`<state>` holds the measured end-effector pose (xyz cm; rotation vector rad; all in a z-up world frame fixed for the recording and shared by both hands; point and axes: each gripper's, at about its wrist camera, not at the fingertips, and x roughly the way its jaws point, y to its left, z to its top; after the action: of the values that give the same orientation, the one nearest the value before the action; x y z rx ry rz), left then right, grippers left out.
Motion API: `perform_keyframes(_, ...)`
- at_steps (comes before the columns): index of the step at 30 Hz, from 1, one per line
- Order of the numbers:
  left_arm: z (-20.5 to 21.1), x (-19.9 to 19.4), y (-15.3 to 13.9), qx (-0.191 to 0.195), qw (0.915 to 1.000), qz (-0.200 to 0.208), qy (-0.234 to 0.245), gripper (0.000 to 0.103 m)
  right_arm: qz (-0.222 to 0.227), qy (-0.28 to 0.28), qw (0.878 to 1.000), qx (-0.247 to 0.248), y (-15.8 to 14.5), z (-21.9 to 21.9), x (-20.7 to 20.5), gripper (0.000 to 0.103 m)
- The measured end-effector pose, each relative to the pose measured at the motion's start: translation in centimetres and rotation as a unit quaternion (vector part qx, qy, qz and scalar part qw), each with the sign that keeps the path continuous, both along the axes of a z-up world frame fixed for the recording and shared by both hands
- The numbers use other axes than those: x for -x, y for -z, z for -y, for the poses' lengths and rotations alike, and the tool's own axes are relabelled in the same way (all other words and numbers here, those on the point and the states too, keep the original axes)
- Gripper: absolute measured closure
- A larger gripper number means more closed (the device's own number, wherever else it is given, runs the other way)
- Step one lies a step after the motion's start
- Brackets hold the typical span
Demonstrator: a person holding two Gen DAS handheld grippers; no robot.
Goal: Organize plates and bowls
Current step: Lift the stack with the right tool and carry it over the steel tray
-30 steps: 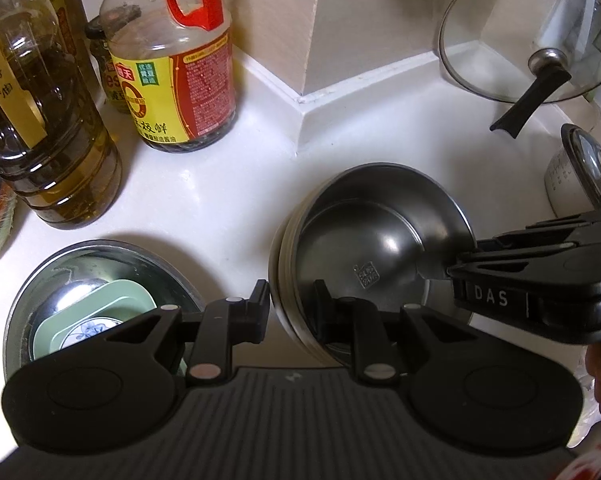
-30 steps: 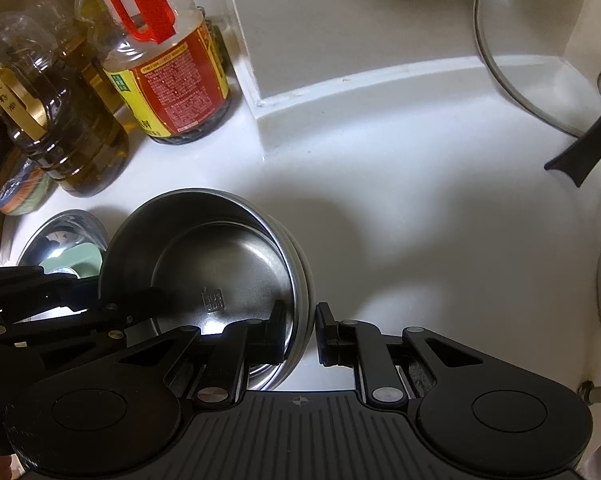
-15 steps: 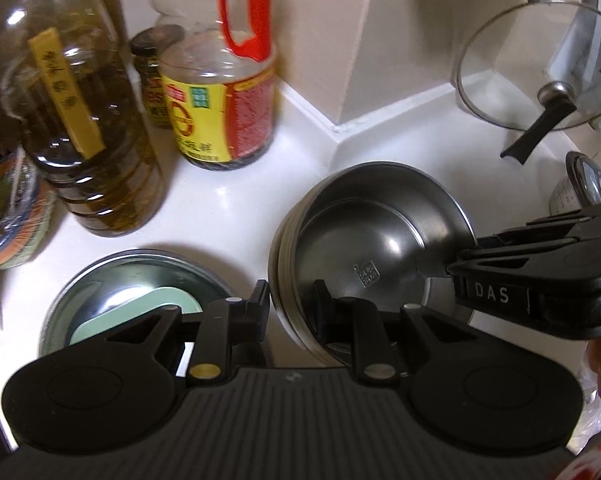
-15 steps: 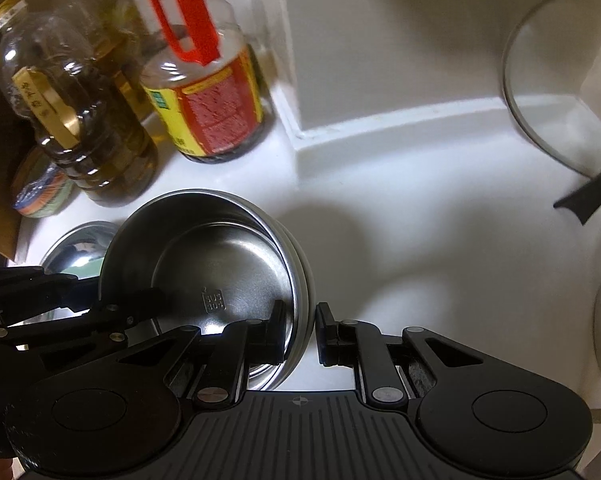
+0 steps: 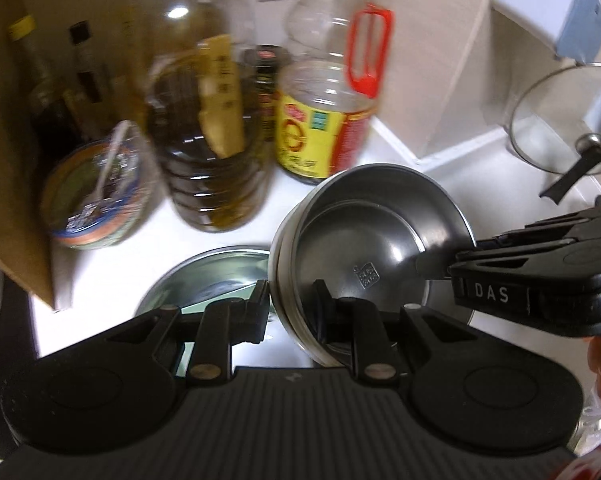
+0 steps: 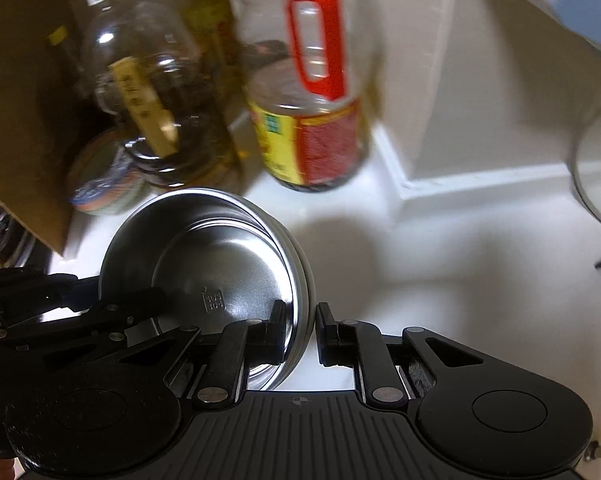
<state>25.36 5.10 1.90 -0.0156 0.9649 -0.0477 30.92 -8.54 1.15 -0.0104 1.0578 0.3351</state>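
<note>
Left tongs (image 5: 290,312): you are clamping them on the near-left rim of the stack of steel bowls (image 5: 374,248), one finger outside the wall, the other inside.
Right tongs (image 6: 298,332): you are pinching the opposite rim of the same stack, inner finger in the bowl, outer finger just outside it; in the left view they are reaching in from the right edge.
Stack of steel bowls: you are carrying it between both tongs, off the white surface (image 6: 440,264), tilted a little; several rims are showing nested together.
Large steel basin (image 5: 216,270): it is sitting on the surface below and to the left of the stack, with a pale green dish (image 5: 210,300) lying inside it, mostly hidden behind the left tongs.
Key relation: the basin is lying lower-left of the stack, on your left-hand side, so the left tongs are nearer to it; the stack's open mouth is facing up towards you.
Neighbours: the oil bottle (image 5: 204,128) and the red-handled bottle (image 5: 328,120) are standing just behind the basin, near the stack's far rim.
Likely next step: if the basin is the target, you are needing to swing left while keeping both rims level.
</note>
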Motion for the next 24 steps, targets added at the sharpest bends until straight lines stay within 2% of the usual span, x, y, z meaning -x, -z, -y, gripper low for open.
perform_keyframes(12, -4.3, 1.9, 0.1, -0.001, 0.999, -0.008, -0.044, 0.083, -0.009, -0.048, 0.999, 0.001, 1.0, -5.5, 0.6, 0.088)
perform_keyframes(24, -5.9, 3.4, 0.7, 0.005, 0.9981, -0.017, -0.059, 0.083, -0.017, -0.068, 0.997, 0.011, 1.7, -7.1, 1.5, 0.088)
